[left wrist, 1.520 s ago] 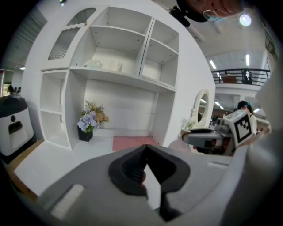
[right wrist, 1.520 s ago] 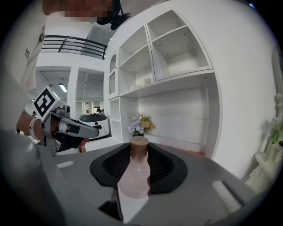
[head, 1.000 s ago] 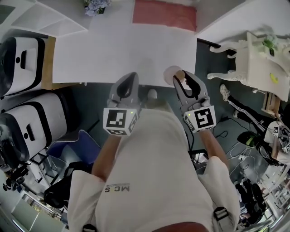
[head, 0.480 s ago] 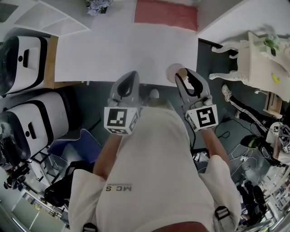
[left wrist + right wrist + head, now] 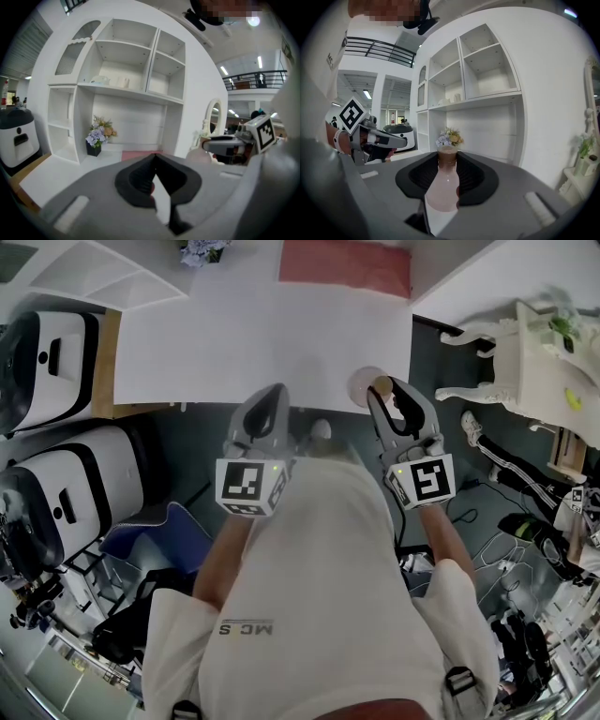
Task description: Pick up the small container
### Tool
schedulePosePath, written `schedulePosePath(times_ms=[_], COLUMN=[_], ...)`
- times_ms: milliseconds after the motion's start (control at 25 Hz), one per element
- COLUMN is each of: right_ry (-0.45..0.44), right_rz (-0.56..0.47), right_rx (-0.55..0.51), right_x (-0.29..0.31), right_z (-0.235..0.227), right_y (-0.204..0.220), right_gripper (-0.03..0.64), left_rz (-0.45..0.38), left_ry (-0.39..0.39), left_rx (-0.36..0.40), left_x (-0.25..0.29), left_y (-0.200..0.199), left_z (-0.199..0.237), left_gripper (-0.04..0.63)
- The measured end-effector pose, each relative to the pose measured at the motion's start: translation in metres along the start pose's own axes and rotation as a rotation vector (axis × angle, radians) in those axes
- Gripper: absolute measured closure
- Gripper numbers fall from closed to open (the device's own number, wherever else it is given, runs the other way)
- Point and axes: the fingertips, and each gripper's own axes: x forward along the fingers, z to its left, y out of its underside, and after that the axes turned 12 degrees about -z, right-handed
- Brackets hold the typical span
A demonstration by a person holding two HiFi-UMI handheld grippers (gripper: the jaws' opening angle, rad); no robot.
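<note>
The small container (image 5: pixel 367 386) is a pale frosted bottle with a brown cork, at the near edge of the white table (image 5: pixel 234 334). My right gripper (image 5: pixel 386 390) is shut on it; in the right gripper view the bottle (image 5: pixel 442 187) stands upright between the black pads (image 5: pixel 476 176), cork on top. The frames do not show whether it rests on the table. My left gripper (image 5: pixel 273 395) hovers level with it to the left, over the table's edge. Its jaws (image 5: pixel 154 157) meet at the tips with nothing between them.
A red mat (image 5: pixel 345 262) lies at the table's far side, with a flower pot (image 5: pixel 203 249) beside a white shelf unit (image 5: pixel 122 70). White-and-black machines (image 5: pixel 52 362) stand to the left. Ornate white furniture (image 5: pixel 534 343) stands to the right across a dark floor.
</note>
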Motion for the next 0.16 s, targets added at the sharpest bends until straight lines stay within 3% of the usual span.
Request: schedulePosePath(times_ms=[160], right_ry=[0.0], right_rz=[-0.002], right_rx=[0.003], right_x=[-0.0014], right_z=[0.0038], right_y=[-0.0003], right_gripper=[0.494], left_rz=[0.001], left_ry=[-0.005], left_rx=[0.003], left_x=[-0.0057], left_y=[-0.0008], left_z=[0.002], left_gripper=[0.596])
